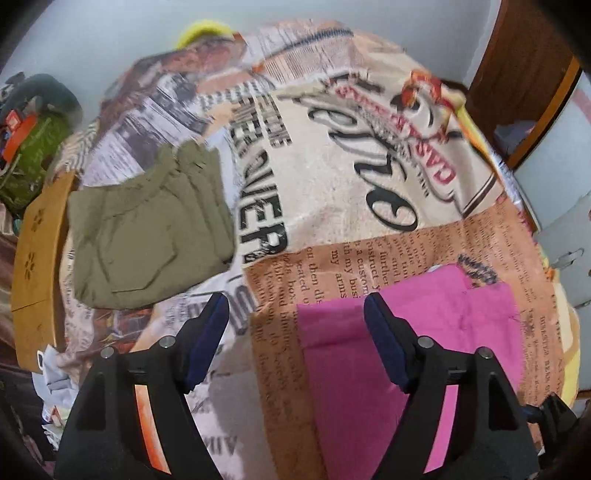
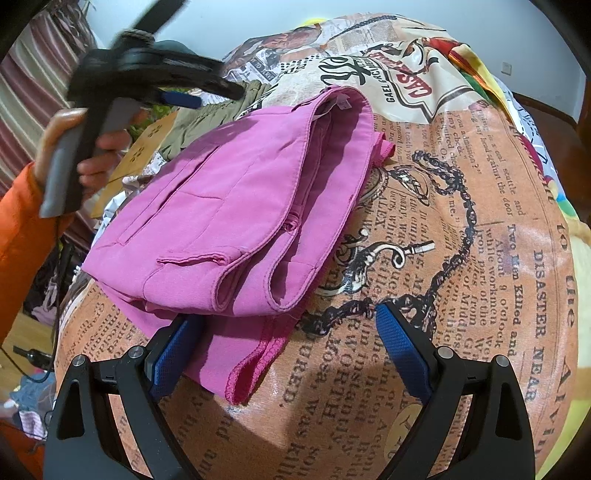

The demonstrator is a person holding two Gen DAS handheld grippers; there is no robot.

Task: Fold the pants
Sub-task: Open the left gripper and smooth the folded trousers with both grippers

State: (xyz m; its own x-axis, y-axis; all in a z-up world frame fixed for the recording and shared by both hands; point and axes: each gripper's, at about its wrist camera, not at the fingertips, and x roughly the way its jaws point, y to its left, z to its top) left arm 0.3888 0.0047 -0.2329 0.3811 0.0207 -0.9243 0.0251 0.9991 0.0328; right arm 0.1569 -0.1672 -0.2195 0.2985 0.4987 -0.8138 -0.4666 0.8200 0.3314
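Both jaws gape with nothing gripped: my right gripper (image 2: 290,354) straddles the near hem of the folded pink cotton pants (image 2: 236,221), my left gripper (image 1: 295,343) hangs empty above them. Pants lie on the newspaper-print bedspread (image 2: 461,258); folded olive-green trousers (image 1: 147,229) farther back.

A bedspread (image 2: 461,229) printed like old newspaper covers the bed. Beside its edge lies a brown cardboard piece (image 1: 35,254) with paw-shaped cutouts, near a heap of green clothes (image 1: 35,155). A dark wooden door frame (image 1: 524,66) stands by the pale wall (image 1: 92,33).
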